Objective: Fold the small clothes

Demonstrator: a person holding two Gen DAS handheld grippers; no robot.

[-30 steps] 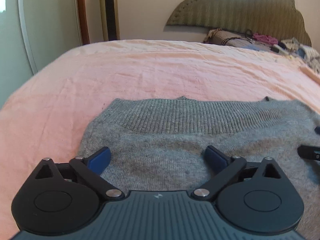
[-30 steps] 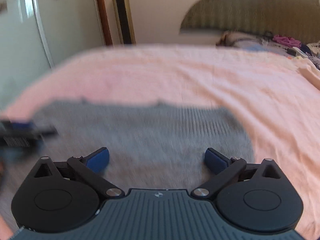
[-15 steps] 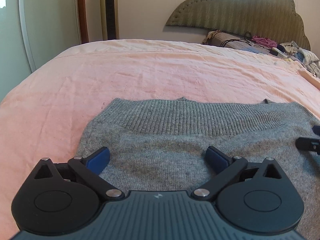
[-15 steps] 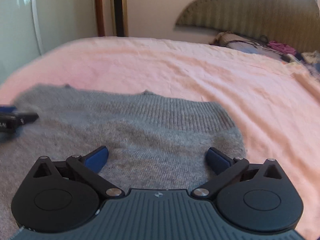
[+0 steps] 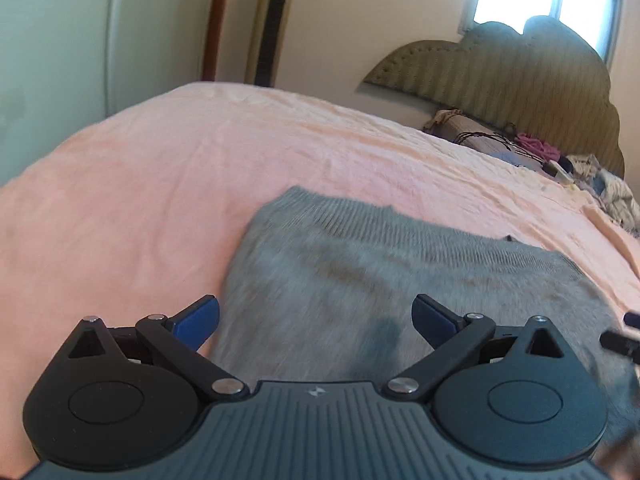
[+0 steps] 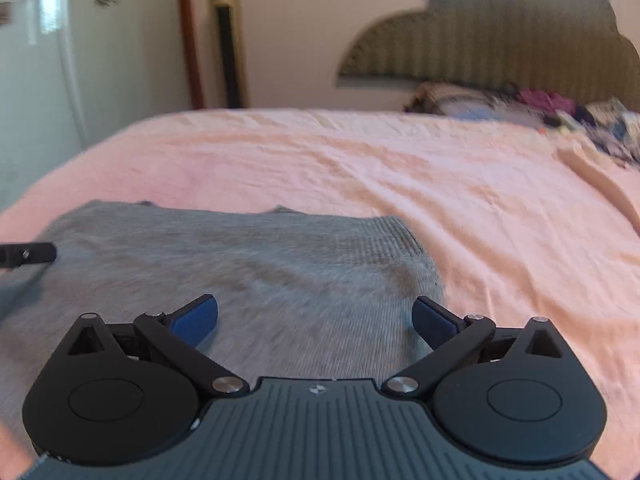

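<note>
A grey knitted garment (image 5: 380,272) with a ribbed far hem lies flat on the pink bed; it also shows in the right wrist view (image 6: 248,264). My left gripper (image 5: 316,318) is open and empty, low over the garment's left part, its left pad (image 5: 198,318) over the pink sheet beside the garment's left edge. My right gripper (image 6: 316,318) is open and empty, low over the garment's right part, near its right edge. The tip of the right gripper shows at the left view's right border (image 5: 620,340). The left gripper's tip shows at the right view's left border (image 6: 28,254).
The pink sheet (image 5: 168,184) covers the whole bed. A padded headboard (image 5: 500,92) stands at the far right with a pile of clothes and cords (image 5: 532,148) below it. A white wardrobe (image 5: 60,40) and a tall floor fan (image 5: 272,20) stand beyond the bed's left side.
Both grippers have lifted and tilted. The left view has swung left, so the garment now sits to the right in it. Both grippers stay open.
</note>
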